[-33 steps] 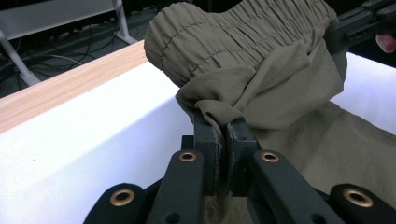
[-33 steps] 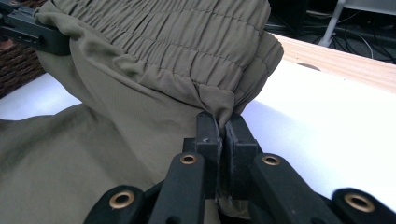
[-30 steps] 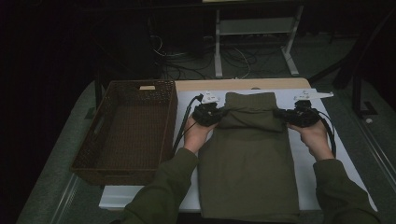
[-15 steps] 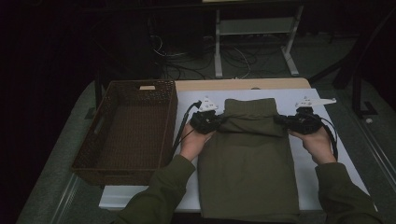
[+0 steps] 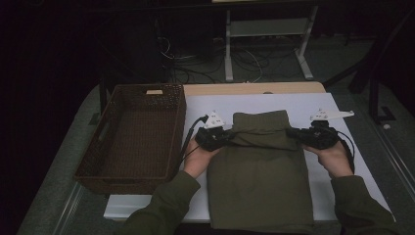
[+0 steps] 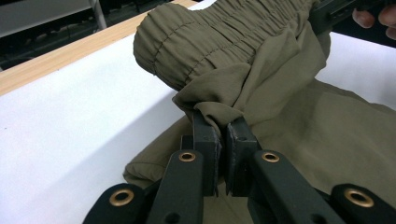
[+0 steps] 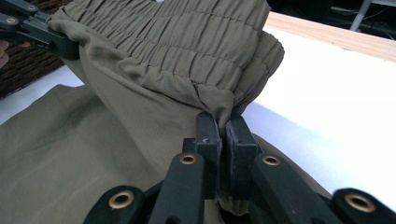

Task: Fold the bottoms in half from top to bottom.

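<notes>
- The olive-green trousers [image 5: 259,171] lie flat on the white table cover [image 5: 337,161], legs stretched toward the person. The elastic waistband [image 5: 259,122] is raised and doubled back toward the legs, between the two grippers.
- The left gripper [image 5: 230,138] has its jaws pressed together on a pinch of cloth at the waistband's left corner; in the left gripper view the fabric [image 6: 210,109] bunches right above the fingertips.
- The right gripper [image 5: 292,134] is clamped the same way on the right corner; in the right gripper view the gathered cloth [image 7: 215,105] wells up over the two pads.
- Handling, as a judgement: the cloth looks thin, light and limp. It will sag between the fingers and will not keep a fold by itself. The weave looks smooth and may slip, so a shallow pinch could pull loose.
- The shirred waistband is the thickest part, so the seam just under it, where the fingers now bite, gives the surest hold.
- The cover under the fingers is smooth and flat, so the fabric should slide without snagging.
- A dark wicker basket [image 5: 132,137] stands beyond the left gripper's outer side, apart from the trousers.
- The room behind is dim, with cables [image 5: 195,63] on the floor and a white metal stand [image 5: 266,44] past the table's far edge.
</notes>
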A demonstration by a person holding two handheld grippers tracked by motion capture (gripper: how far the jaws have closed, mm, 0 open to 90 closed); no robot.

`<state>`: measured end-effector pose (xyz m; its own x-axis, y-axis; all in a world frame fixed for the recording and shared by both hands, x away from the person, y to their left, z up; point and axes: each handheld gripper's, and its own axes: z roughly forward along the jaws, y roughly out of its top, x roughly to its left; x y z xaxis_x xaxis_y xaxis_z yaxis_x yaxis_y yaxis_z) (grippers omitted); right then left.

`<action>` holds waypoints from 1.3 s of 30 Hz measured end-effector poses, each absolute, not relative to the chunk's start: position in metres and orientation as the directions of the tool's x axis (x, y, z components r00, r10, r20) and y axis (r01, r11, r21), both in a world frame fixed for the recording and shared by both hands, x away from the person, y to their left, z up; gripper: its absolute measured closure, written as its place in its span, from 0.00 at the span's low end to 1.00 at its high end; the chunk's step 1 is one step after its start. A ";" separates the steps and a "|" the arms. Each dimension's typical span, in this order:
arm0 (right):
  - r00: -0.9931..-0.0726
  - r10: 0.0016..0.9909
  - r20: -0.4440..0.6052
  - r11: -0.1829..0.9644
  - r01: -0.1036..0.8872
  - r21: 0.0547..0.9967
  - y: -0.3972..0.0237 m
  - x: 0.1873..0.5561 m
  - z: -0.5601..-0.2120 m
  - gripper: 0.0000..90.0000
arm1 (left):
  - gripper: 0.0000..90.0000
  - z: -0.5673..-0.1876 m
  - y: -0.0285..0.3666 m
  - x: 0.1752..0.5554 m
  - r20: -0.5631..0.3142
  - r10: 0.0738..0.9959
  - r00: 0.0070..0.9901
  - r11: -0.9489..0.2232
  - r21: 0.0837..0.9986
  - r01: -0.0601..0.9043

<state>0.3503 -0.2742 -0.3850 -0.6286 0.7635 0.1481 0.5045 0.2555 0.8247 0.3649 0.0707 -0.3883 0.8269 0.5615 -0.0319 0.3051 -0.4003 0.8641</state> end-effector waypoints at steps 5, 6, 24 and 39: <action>-0.634 0.758 0.149 0.260 0.505 0.823 -0.275 0.342 -0.387 0.95 | 0.94 -0.391 0.072 0.356 -0.033 0.542 0.840 -0.415 0.858 0.302; -0.634 0.759 0.151 0.261 0.509 0.820 -0.275 0.341 -0.387 0.95 | 0.94 -0.392 0.072 0.354 -0.037 0.538 0.842 -0.416 0.857 0.304; -0.664 0.730 0.161 0.261 0.489 0.832 -0.274 0.312 -0.384 0.95 | 0.94 -0.389 0.082 0.329 -0.073 0.490 0.868 -0.404 0.864 0.301; -0.692 0.705 0.152 0.276 0.465 0.841 -0.277 0.284 -0.380 0.95 | 0.94 -0.383 0.087 0.304 -0.085 0.436 0.896 -0.402 0.872 0.279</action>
